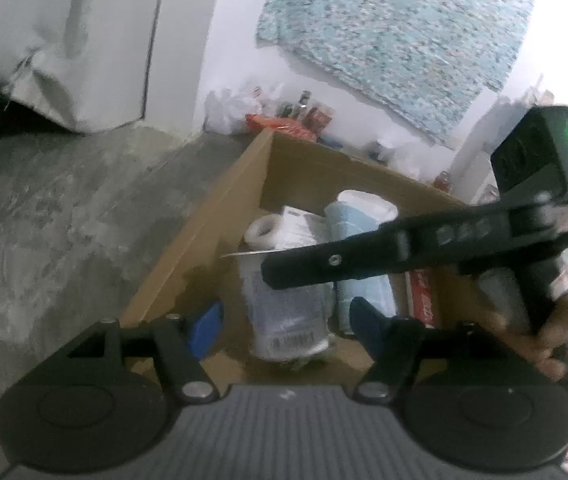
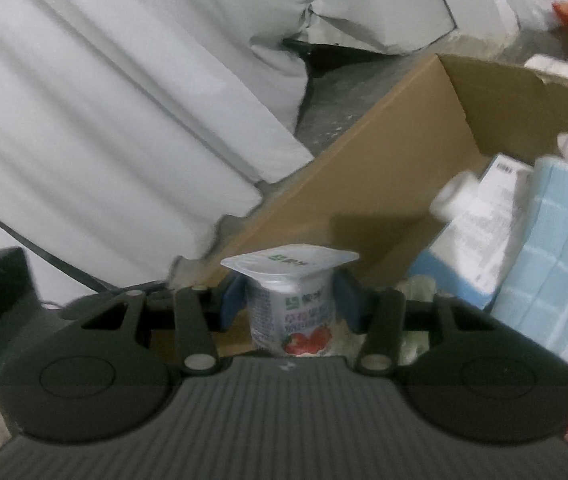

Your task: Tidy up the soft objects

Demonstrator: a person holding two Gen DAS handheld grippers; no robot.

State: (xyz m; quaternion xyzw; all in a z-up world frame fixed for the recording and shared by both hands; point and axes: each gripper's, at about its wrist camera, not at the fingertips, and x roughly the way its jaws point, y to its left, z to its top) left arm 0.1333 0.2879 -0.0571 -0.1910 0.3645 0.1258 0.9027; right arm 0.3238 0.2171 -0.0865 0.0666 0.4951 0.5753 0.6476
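Your right gripper (image 2: 290,300) pinches an upright yogurt cup (image 2: 290,304) between its blue pads, at the lower centre of its frame, just over the near edge of the cardboard box (image 2: 384,184). Your left gripper (image 1: 284,328) hangs spread above that box, pads clear of the white wrapped pack (image 1: 288,312) lying between them. A light-blue cloth roll (image 1: 358,220) sits behind, mid-frame.

Clutter (image 1: 284,116) by wall perhaps bottles.
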